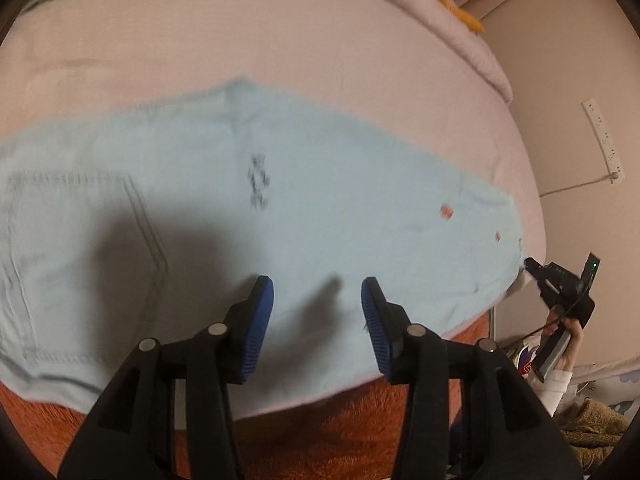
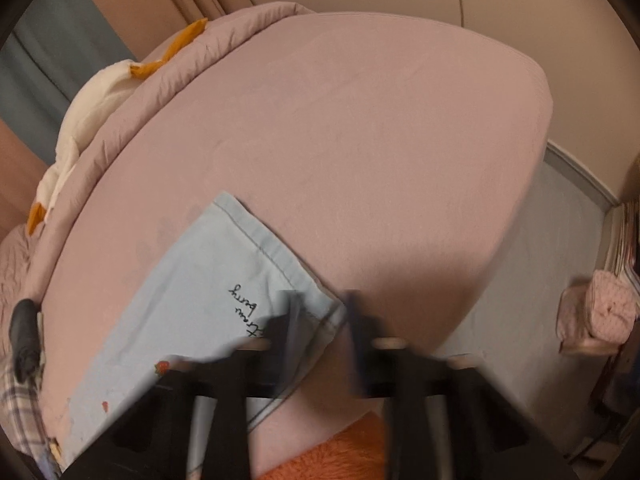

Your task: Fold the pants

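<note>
A pink-sheeted bed (image 1: 200,40) fills the frame; light-blue pants (image 1: 320,184) lie flat across its centre; rolled quilt (image 1: 460,20) upper right.

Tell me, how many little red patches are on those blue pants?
2 in the left wrist view, both near the leg end of the pants: one, another closer to the hem. Others may be hidden.

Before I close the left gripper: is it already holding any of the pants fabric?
No: the left gripper hangs open above the pants, with nothing between its blue pads.

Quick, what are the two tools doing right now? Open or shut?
Left tool: open, holding nothing, above the pants.
Right tool: open at the hem corner; too blurred to tell if it touches.
</note>
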Demonstrator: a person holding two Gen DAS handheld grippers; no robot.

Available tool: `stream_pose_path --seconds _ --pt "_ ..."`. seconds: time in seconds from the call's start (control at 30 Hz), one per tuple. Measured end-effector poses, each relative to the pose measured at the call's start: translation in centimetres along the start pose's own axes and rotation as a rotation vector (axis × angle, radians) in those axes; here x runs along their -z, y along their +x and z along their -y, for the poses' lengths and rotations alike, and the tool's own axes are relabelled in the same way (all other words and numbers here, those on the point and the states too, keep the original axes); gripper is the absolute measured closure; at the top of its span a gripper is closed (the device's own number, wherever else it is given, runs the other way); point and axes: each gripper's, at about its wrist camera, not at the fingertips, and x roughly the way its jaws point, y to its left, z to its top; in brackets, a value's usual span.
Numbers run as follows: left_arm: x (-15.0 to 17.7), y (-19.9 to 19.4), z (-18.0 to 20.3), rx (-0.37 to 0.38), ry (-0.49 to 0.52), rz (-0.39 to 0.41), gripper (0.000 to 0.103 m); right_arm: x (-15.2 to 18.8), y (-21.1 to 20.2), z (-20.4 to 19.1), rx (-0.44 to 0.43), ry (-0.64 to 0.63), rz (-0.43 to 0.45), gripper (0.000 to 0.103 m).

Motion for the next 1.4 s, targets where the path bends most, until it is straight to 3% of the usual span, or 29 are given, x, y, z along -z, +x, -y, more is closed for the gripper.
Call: stream_pose_path --seconds 0.07,0.17,0.4,0.53,0.63,0.67,0.7,0.8,0.9,0.97,1.07,1.4 --pt "0.3 0.5 -0.5 -0.007 -0.019 -0.016 0.058 0.0 -0.8 -0.2 0.032 -0.011 0.038 0.097" --pt "0.3 0.6 -0.8 -0.012 -0.035 -0.018 0.059 -0.3 -2.0 0.0 0.011 0.019 0.067 0.097" --pt "0.0 1.1 -1.3 -0.006 -0.077 -0.025 0.059 0.0 1.6 1.0 0.034 0.034 0.001 0.097" --pt "-0.1 0.9 -0.9 -0.018 -0.07 -0.025 0.059 -0.3 0.9 2.1 0.002 0.07 0.014 0.095" --pt "-0.1 0.4 -0.3 -0.018 -0.051 -0.04 0.052 0.6 -0.3 3.3 -0.023 0.119 0.026 0.056" --pt "-0.1 0.1 0.0 -0.019 -0.046 -0.034 0.042 1.0 -0.9 3.5 -0.033 0.124 0.042 0.045" --pt "-0.1 -0.4 0.2 -0.019 -0.046 -0.013 0.033 1.6 -1.6 3.7 -0.058 0.124 0.06 0.044" --pt "0.1 -1.5 0.6 -0.02 -0.045 0.042 0.022 3.3 -2.1 3.5 -0.173 0.134 0.045 0.044" --pt "0.1 -1.9 1.2 -0.025 -0.036 0.053 0.022 4.9 -0.8 2.6 -0.264 0.129 -0.01 0.044" --pt "0.2 -2.0 1.6 -0.04 -0.027 0.056 0.022 5.5 0.4 2.0 -0.259 0.125 -0.039 0.044" --pt "0.2 -2.3 2.1 -0.073 -0.006 0.067 0.022 5.5 0.4 1.5 -0.237 0.119 0.008 0.044" --pt "0.4 -3.1 2.1 -0.119 -0.001 0.101 0.022 3.0 1.4 1.8 -0.351 0.198 0.058 0.044"
